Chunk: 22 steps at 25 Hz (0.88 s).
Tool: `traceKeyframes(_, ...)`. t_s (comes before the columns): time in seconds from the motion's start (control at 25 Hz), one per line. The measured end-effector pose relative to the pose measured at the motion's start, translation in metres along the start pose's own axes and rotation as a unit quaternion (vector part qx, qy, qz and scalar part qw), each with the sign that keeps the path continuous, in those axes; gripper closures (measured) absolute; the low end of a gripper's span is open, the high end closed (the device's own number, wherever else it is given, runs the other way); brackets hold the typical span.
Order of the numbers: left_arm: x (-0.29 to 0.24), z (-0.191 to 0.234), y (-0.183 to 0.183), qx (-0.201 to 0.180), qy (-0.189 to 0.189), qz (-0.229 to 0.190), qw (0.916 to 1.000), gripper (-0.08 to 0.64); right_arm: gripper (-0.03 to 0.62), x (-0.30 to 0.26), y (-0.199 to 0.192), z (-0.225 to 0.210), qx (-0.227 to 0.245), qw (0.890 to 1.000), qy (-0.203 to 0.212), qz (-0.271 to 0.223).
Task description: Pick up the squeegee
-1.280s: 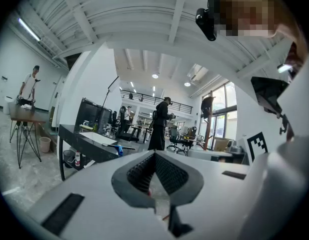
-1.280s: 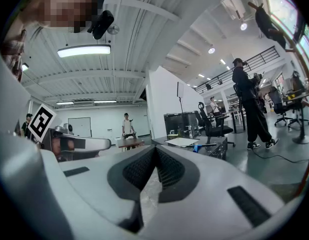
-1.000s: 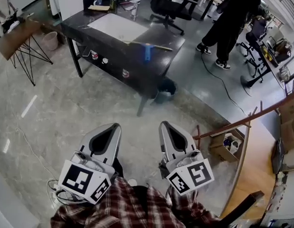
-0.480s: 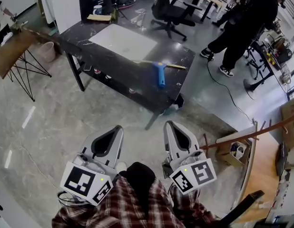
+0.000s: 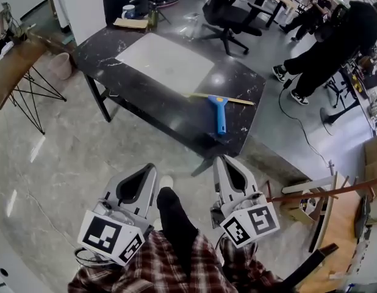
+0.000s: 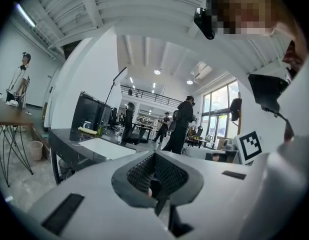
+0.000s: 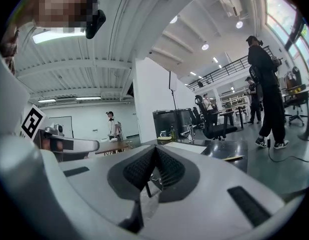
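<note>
The squeegee (image 5: 220,115) has a blue handle and a long yellowish blade. It lies flat near the right front corner of the black marble table (image 5: 176,112), beside a white mat (image 5: 167,63). My left gripper (image 5: 152,166) and right gripper (image 5: 218,159) are held side by side over the floor, short of the table's near edge, both pointing toward it. Each is shut with nothing between its jaws. The left gripper (image 6: 154,154) looks over the table top. Past the right gripper (image 7: 155,148) a sliver of the yellowish blade (image 7: 233,158) shows on the table.
An office chair (image 5: 228,8) stands behind the table. A person in black (image 5: 335,47) is at the back right, with a cable on the floor nearby. A wooden side table (image 5: 14,57) and a bin (image 5: 62,66) are at left, and a wooden rack (image 5: 307,194) at right.
The table and squeegee have come closer and lower in the head view as both grippers travelled toward them. Both grippers stayed shut.
</note>
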State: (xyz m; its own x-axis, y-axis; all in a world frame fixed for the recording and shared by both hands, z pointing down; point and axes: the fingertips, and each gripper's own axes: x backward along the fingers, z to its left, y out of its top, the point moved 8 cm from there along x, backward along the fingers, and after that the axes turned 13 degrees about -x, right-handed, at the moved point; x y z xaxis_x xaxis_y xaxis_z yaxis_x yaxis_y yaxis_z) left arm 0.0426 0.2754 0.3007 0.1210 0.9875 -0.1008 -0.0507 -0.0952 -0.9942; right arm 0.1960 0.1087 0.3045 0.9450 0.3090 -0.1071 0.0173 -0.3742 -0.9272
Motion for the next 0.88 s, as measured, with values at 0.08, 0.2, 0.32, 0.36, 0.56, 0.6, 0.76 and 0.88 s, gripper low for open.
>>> traceKeyframes(0.08, -0.026, 0.017, 0.003, -0.001, -0.001, -0.003, 1.0, 0.551, 0.581, -0.026, 0.009, -0.013, 0.004, 1.0, 0.0, -0.002)
traceKeyframes(0.2, -0.066, 0.047, 0.014, -0.001, -0.004, -0.005, 1.0, 0.551, 0.581, -0.071, 0.027, -0.033, 0.007, 1.0, -0.003, 0.001)
traceKeyframes(0.32, -0.104, 0.078, 0.026, -0.003, -0.005, -0.007, 1.0, 0.551, 0.581, -0.114, 0.045, -0.05, 0.011, 1.0, -0.003, 0.005)
traceKeyframes(0.36, -0.116, 0.087, 0.03, -0.005, -0.004, -0.008, 0.9999, 0.551, 0.581, -0.128, 0.051, -0.056, 0.011, 1.0, -0.002, 0.004)
traceKeyframes(0.56, -0.16, 0.117, 0.04, -0.004, -0.001, -0.007, 1.0, 0.551, 0.581, -0.177, 0.07, -0.077, 0.009, 1.0, 0.001, 0.008)
traceKeyframes(0.6, -0.168, 0.122, 0.042, -0.003, -0.002, -0.006, 1.0, 0.551, 0.581, -0.184, 0.071, -0.081, 0.009, 1.0, 0.0, 0.011)
traceKeyframes(0.76, -0.201, 0.14, 0.045, 0.0, -0.015, -0.004, 0.9999, 0.551, 0.581, -0.206, 0.073, -0.099, -0.002, 1.0, -0.013, 0.028)
traceKeyframes(0.88, -0.231, 0.152, 0.046, 0.0, -0.036, 0.002, 0.9994, 0.551, 0.581, -0.22, 0.076, -0.116, -0.012, 0.999, -0.032, 0.031)
